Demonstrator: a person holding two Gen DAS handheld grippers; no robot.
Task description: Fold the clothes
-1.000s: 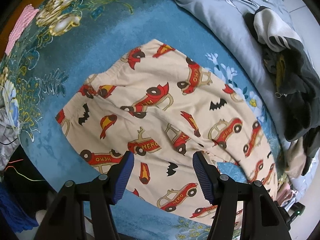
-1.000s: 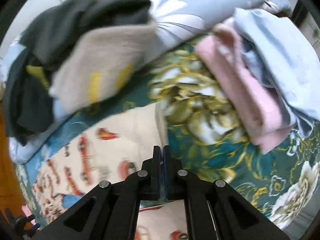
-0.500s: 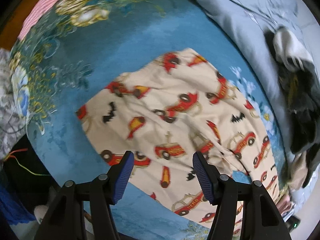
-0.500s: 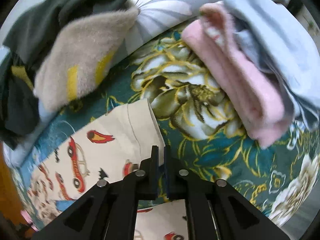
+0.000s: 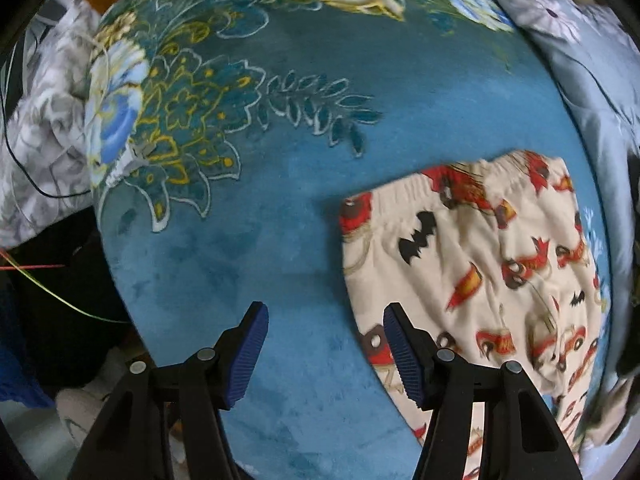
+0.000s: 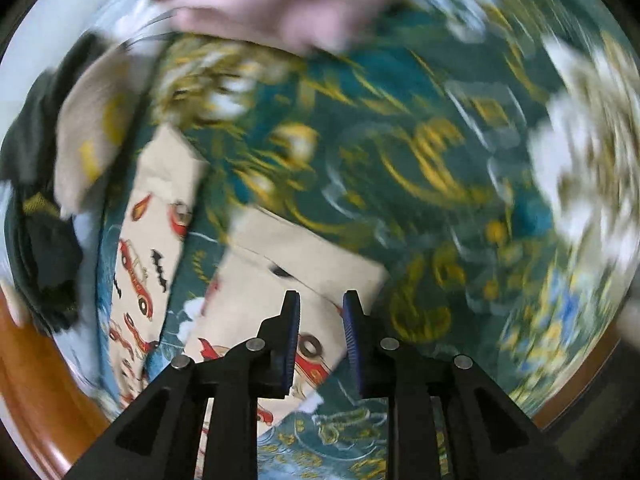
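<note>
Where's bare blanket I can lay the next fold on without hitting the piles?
Open patch: the plain blue blanket in the left wrist view, bordered by the car-print pants on the right, the floral pattern above and left, and the left claw below. Crowded: the blanket's right edge, past the pants, by the grey bedding, and, though the right wrist view is blurred, around the dark clothes pile.

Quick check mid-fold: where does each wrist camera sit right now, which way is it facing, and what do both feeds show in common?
Left wrist: behind the open left claw, looking down at the blue floral bedspread; the car-print pants' waistband lies right of the fingers.
Right wrist: behind the open right claw, badly blurred, over a pants leg, with a pink garment at the top.
Shared: pants and bedspread; only claws show of the person.
</note>
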